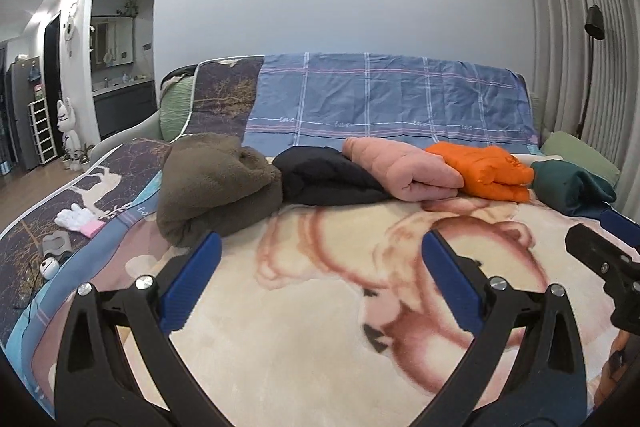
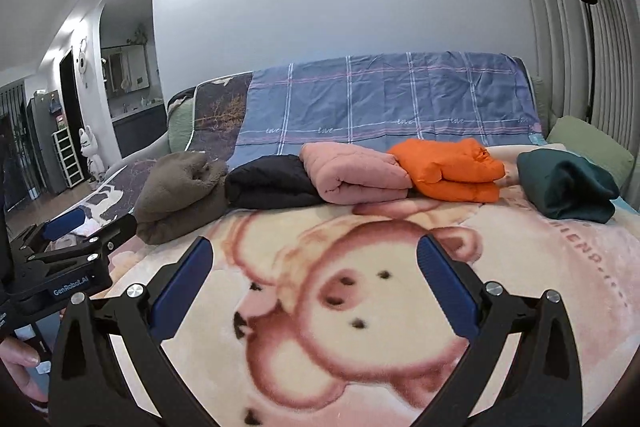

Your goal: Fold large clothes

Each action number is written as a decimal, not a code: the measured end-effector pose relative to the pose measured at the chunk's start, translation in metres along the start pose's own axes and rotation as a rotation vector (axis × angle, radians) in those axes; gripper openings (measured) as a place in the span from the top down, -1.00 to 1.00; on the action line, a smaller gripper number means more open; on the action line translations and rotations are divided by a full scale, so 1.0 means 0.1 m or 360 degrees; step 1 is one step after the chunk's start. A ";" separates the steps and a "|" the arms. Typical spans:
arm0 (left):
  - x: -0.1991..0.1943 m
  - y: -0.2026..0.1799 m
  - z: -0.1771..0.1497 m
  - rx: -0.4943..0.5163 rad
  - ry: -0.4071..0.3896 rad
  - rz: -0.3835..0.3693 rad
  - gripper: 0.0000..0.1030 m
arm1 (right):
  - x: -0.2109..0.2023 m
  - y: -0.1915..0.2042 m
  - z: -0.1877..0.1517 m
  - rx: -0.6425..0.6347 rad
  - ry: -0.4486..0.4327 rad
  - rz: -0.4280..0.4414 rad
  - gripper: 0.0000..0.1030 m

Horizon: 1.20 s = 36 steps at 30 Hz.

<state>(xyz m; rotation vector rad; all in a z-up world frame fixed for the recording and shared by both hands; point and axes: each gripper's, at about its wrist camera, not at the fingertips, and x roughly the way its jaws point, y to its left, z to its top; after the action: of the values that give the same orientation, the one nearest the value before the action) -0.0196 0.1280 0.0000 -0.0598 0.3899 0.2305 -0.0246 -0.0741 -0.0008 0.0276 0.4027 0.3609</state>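
Note:
Several folded garments lie in a row across the far side of the bed: a brown fleece (image 1: 216, 187) (image 2: 180, 195), a black one (image 1: 328, 181) (image 2: 268, 183), a pink one (image 1: 404, 171) (image 2: 356, 173), an orange jacket (image 1: 484, 171) (image 2: 448, 167) and a dark green one (image 1: 572, 191) (image 2: 564, 189). My left gripper (image 1: 320, 243) stands open above the cream bear-print blanket (image 1: 304, 327) (image 2: 400, 339), nothing between its fingers. My right gripper (image 2: 314, 249) is open too, also holding nothing. The right gripper shows at the right edge of the left wrist view (image 1: 604, 247); the left one shows at the left edge of the right wrist view (image 2: 72, 231).
A blue plaid sheet (image 1: 380, 95) (image 2: 384, 99) drapes the backrest behind the row. White gloves (image 1: 74, 219) and small items lie on the bed's left part. A green cushion (image 2: 592, 143) sits far right, a floor lamp (image 1: 592, 27) by the curtain. A person's hand (image 2: 20, 363) is at lower left.

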 end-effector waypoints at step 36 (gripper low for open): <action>-0.10 -0.07 -0.09 0.0026 -0.0002 0.0078 -0.96 | 0.14 -0.04 -0.09 -0.0067 0.0173 -0.0125 -0.97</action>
<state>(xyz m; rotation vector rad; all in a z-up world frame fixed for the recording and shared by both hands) -0.0303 0.1183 -0.0041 -0.0341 0.3924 0.2753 -0.0145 -0.0731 -0.0154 -0.0493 0.5024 0.2939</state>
